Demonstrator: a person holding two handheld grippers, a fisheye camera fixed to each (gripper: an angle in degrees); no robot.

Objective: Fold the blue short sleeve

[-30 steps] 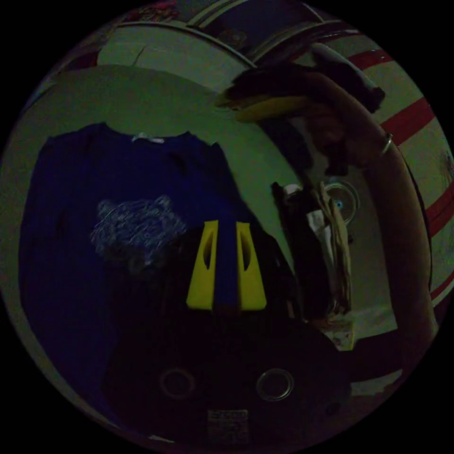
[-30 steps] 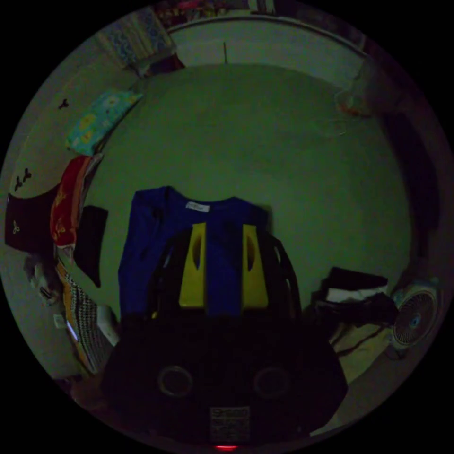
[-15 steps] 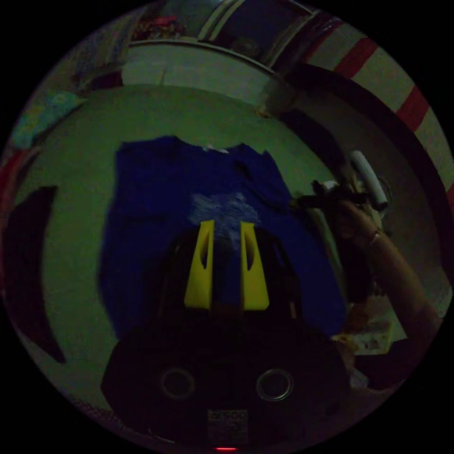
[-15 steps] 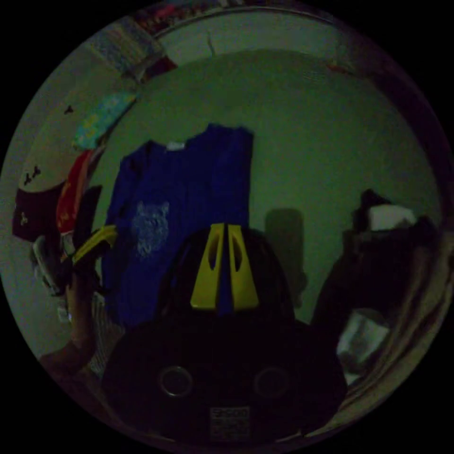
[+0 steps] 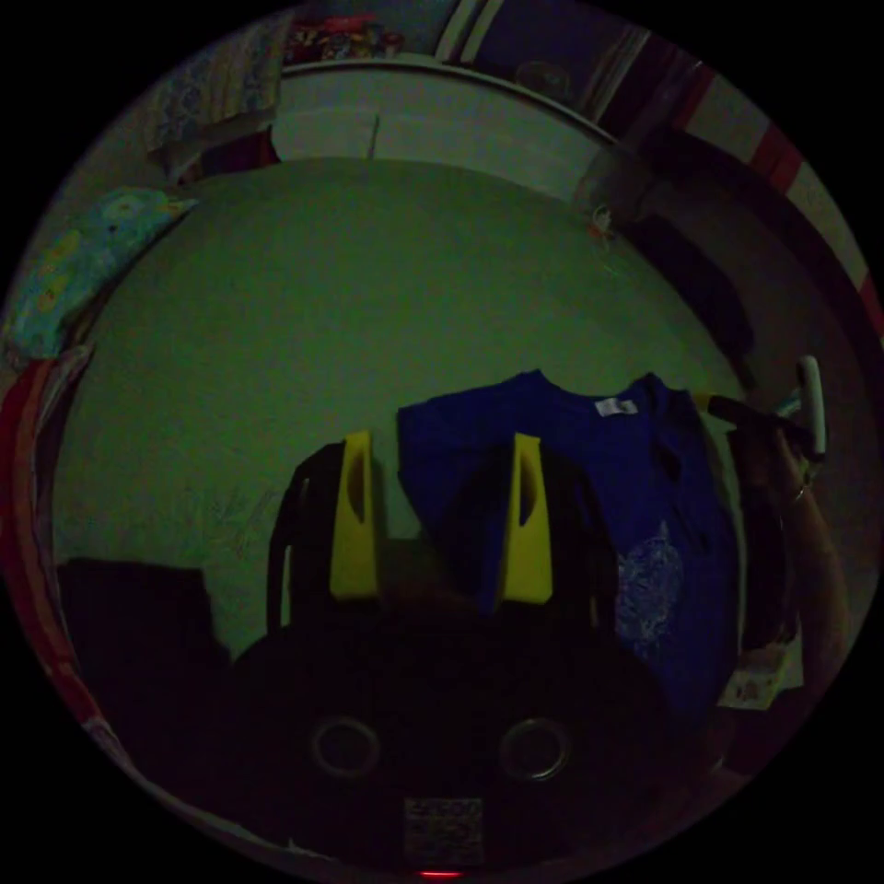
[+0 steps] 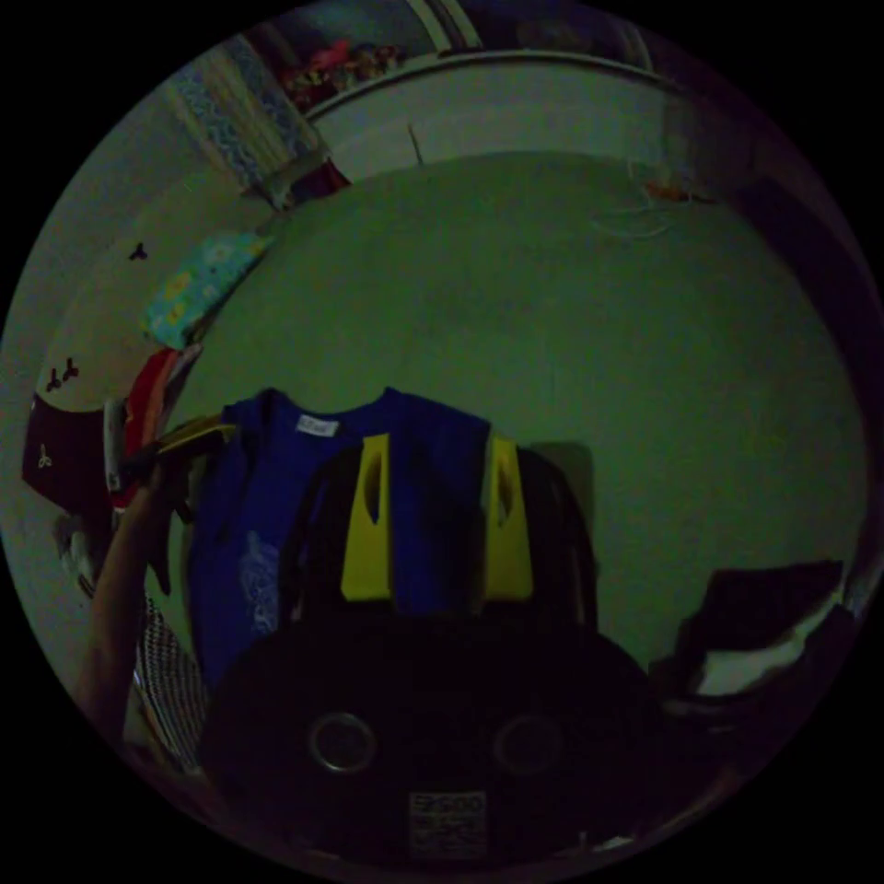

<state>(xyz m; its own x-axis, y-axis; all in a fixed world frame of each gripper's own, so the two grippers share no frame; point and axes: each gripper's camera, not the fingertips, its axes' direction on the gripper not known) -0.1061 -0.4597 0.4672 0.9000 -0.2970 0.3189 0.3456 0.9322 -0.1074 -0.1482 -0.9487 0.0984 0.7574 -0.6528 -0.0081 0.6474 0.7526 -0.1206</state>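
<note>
left claw (image 5: 440, 516) spread wide, right claw (image 6: 436, 520) parted over blue shirt (image 6: 276, 516)

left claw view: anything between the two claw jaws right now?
Left claw jaws stand apart; between them shows bare green sheet and the near shoulder edge of the blue shirt, not gripped.

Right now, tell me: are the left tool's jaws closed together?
No. In the left gripper view, the left tool has its yellow jaws standing wide apart, with green surface and the blue shirt showing between them.
</note>
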